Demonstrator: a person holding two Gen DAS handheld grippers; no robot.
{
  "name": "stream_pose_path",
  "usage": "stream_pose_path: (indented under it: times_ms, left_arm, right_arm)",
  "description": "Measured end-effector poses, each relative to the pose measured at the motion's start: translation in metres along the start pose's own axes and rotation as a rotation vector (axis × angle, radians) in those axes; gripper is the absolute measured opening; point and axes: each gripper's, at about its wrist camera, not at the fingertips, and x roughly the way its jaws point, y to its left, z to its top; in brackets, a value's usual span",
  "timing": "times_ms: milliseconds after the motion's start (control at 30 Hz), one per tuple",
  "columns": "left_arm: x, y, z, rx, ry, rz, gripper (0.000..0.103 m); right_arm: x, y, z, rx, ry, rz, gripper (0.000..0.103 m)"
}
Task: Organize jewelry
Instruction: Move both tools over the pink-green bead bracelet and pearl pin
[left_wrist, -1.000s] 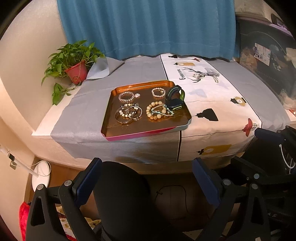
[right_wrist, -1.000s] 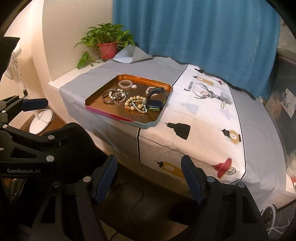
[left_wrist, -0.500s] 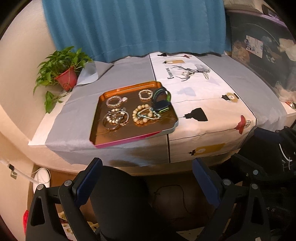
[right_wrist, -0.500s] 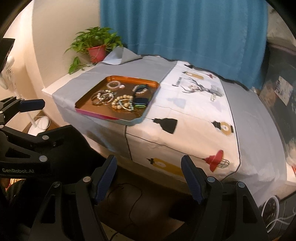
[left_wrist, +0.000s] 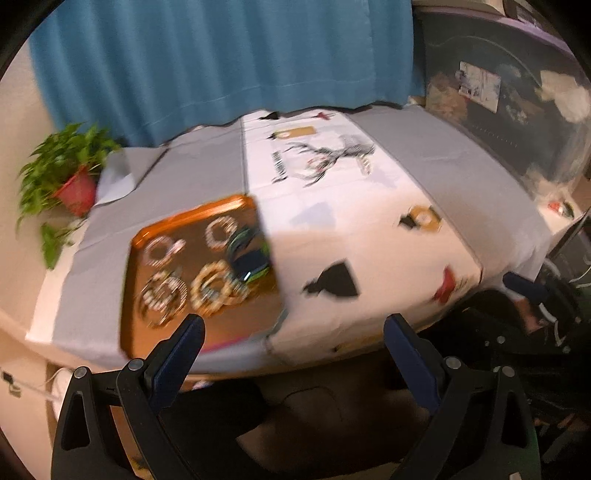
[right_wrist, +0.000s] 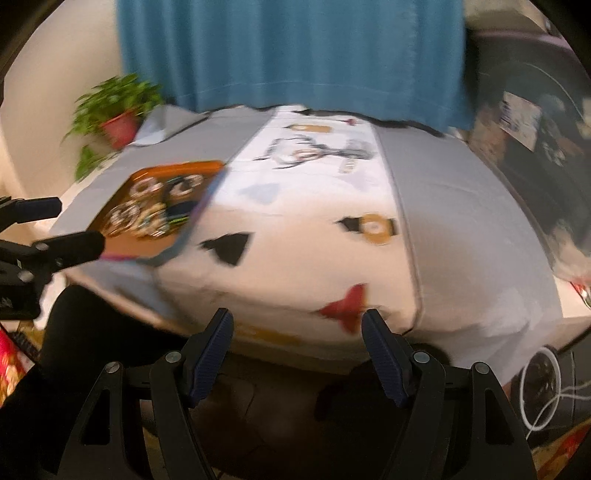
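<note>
An orange tray (left_wrist: 173, 332) sits on the left of the cloth-covered table and holds several bracelets and bead strings (left_wrist: 208, 286) plus a dark watch with a green band (left_wrist: 249, 264). The tray also shows in the right wrist view (right_wrist: 147, 242), blurred. A small piece of jewelry (left_wrist: 364, 166) lies on the white cloth at the back; it also shows in the right wrist view (right_wrist: 347, 168). My left gripper (left_wrist: 293, 338) is open and empty, just short of the table's front edge. My right gripper (right_wrist: 297, 330) is open and empty near the front edge, right of the tray.
A potted plant in a red pot (left_wrist: 75, 190) stands at the back left. A blue curtain (left_wrist: 221, 55) hangs behind the table. The white printed cloth (left_wrist: 369, 236) covers the middle, grey cloth (left_wrist: 461, 184) the sides. Dark clutter (left_wrist: 517, 110) stands to the right.
Both grippers have moved forward and to the right, closer to the table; the tray has shifted left in both views. Both views are motion-blurred. The jaws stay open.
</note>
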Motion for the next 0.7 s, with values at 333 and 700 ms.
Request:
stream_pose_path:
  times_ms: [333,700]
  left_arm:
    - [0.07,-0.018,0.104,-0.011,0.01,-0.047,0.096]
    - [0.204,-0.023,0.173,0.033,0.191,-0.065,0.096]
  right_arm:
    - [0.069,-0.071,0.06,0.095,0.025,-0.073,0.073]
    - [0.175,-0.095,0.127,0.113,0.102,-0.047,0.073]
